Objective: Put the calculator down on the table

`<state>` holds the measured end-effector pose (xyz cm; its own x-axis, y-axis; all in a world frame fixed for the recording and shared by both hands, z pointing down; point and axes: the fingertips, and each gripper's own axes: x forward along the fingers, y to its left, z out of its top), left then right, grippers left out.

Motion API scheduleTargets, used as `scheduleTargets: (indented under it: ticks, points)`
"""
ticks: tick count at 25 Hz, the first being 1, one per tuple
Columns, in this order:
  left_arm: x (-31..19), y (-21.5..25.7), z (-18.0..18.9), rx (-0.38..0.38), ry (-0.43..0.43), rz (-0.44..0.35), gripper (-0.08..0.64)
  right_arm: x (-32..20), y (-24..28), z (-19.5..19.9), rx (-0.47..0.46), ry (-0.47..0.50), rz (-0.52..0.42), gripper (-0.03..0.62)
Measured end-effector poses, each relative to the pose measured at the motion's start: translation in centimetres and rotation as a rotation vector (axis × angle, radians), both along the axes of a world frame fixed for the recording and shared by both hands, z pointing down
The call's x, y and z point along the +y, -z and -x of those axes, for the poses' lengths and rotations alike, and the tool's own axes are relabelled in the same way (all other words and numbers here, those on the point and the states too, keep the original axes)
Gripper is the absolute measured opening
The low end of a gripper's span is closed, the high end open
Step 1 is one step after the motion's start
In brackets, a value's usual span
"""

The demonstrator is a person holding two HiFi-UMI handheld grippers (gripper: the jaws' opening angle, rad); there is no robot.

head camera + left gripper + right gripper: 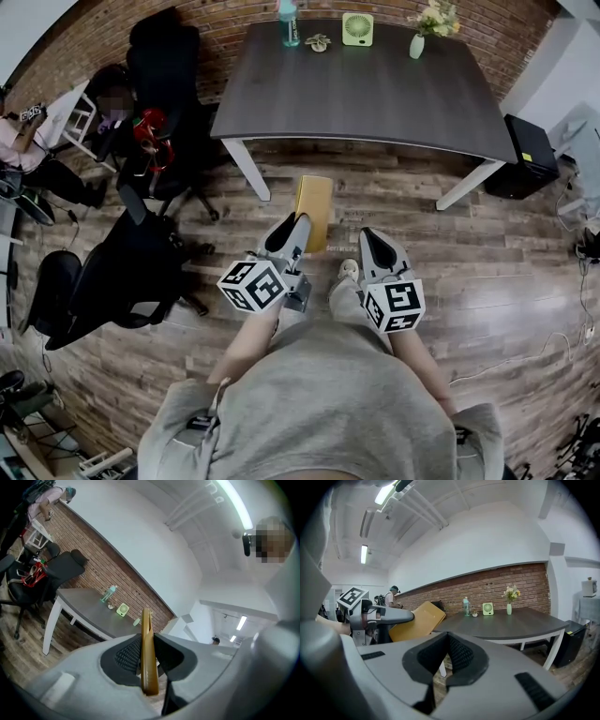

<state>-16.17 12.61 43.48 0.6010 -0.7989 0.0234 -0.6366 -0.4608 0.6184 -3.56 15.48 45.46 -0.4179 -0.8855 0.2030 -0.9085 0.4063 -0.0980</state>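
Observation:
The calculator (314, 211) is a flat yellow slab, held out over the wooden floor in front of the dark table (375, 94). My left gripper (298, 228) is shut on its near end. In the left gripper view the calculator (147, 644) stands edge-on between the two pads, and the left gripper (149, 663) clamps it. My right gripper (373, 240) hangs beside it to the right, shut and empty. The right gripper view shows the right gripper (443, 660) with nothing in it, the calculator (417, 620) off to its left, and the table (506, 625) ahead.
At the table's far edge stand a bottle (289, 23), a small green fan (357, 29) and a vase of flowers (419, 39). Black office chairs (141, 262) and a seated person (111, 101) are to the left. A black box (530, 155) stands right of the table.

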Motion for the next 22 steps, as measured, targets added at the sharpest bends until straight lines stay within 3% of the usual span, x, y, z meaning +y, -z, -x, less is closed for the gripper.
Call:
scheduleTargets:
  ticks: [22]
  points:
    - [-16.9, 1.9, -6.2, 0.023, 0.062, 0.003, 0.089, -18.0, 2.5, -6.3, 0.016, 0.068, -0.020, 0.002]
